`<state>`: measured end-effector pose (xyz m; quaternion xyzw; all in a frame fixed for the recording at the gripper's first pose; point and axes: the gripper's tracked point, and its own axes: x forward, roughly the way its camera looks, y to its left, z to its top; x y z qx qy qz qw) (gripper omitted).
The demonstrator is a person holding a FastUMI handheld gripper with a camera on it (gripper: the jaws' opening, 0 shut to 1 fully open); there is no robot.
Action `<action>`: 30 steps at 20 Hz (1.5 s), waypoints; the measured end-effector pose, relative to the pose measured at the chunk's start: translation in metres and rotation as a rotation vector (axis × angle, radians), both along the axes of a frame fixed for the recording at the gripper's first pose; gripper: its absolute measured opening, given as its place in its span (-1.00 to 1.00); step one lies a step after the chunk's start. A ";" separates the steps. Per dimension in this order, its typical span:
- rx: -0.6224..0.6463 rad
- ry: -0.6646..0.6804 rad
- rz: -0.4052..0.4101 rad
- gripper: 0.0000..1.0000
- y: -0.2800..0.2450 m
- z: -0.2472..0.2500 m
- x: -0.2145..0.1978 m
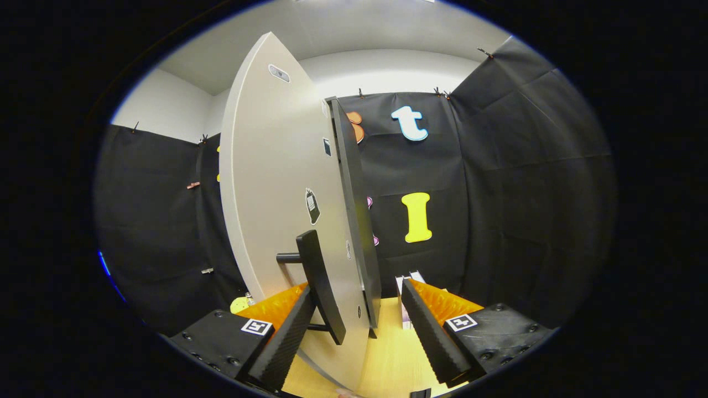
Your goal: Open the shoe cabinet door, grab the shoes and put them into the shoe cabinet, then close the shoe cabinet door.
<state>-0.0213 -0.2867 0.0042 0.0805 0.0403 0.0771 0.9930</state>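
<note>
The shoe cabinet door (276, 182), a pale panel with small stickers, stands swung out and I see it nearly edge-on. Its black bar handle (319, 282) sticks out on the left face, just inside my left finger (287, 337). My gripper (357, 290) is open and wide, and the door's lower edge and the handle pass between its fingers. The right finger (431, 331) stands clear of the door on the other side. A dark panel (354, 210) of the cabinet rises right behind the door. No shoe can be made out for certain.
A light wooden surface (390, 354) lies below the fingers. A small white and purple thing (408, 301) sits just beyond the right fingertip. A yellow-green object (241, 304) peeks out left of the left finger. Black cloth walls close in all around.
</note>
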 end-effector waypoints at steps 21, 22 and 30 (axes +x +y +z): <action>-0.013 -0.035 -0.057 0.91 0.156 -0.005 0.022; -0.020 -0.037 -0.059 0.91 0.163 -0.006 0.025; -0.090 -0.027 -0.006 0.94 0.228 -0.016 0.055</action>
